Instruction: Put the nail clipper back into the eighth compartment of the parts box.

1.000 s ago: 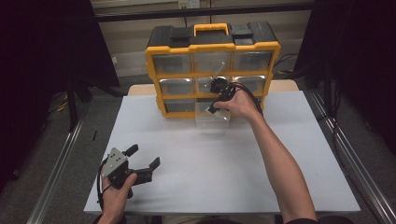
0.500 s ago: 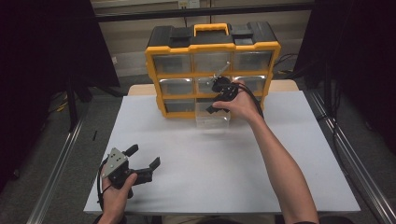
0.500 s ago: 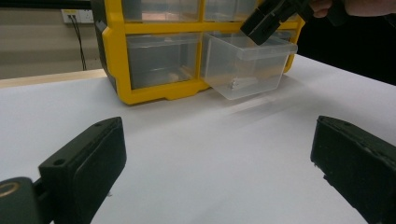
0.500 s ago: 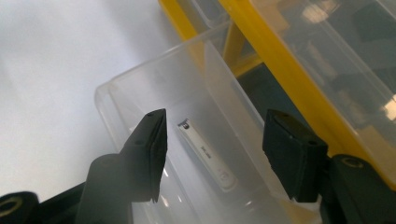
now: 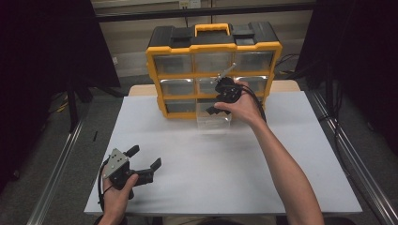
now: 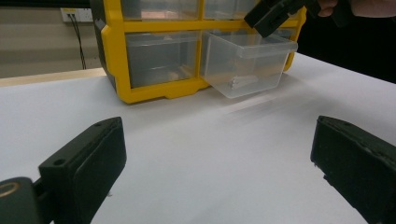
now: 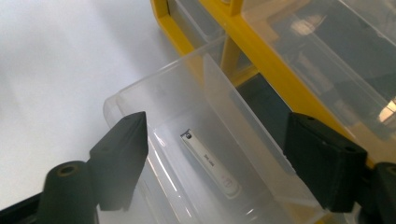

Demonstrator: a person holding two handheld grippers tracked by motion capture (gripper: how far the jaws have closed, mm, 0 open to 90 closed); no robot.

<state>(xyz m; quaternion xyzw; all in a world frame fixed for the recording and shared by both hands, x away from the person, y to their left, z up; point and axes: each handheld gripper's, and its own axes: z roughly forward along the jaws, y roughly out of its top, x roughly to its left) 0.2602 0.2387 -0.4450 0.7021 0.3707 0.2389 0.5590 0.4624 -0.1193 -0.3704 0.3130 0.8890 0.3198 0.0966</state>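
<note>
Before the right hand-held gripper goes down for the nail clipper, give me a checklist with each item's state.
1. Clear drawer pulled out of the yellow organizer: ok, the bottom middle drawer stands out over the table.
2. Nail clipper in sight: ok, it lies flat on the drawer floor.
3. Right hand-held gripper open: ok, its jaws have just been opening, nothing pressed between them.
4. Jaws lined up: ok, one stands on each side of the clipper from above.
5. Room inside the drawer for both jaws: cannot tell, the left one sits near the drawer wall.
6. Left hand-held gripper out of the way: ok, open, low over the near table.
</note>
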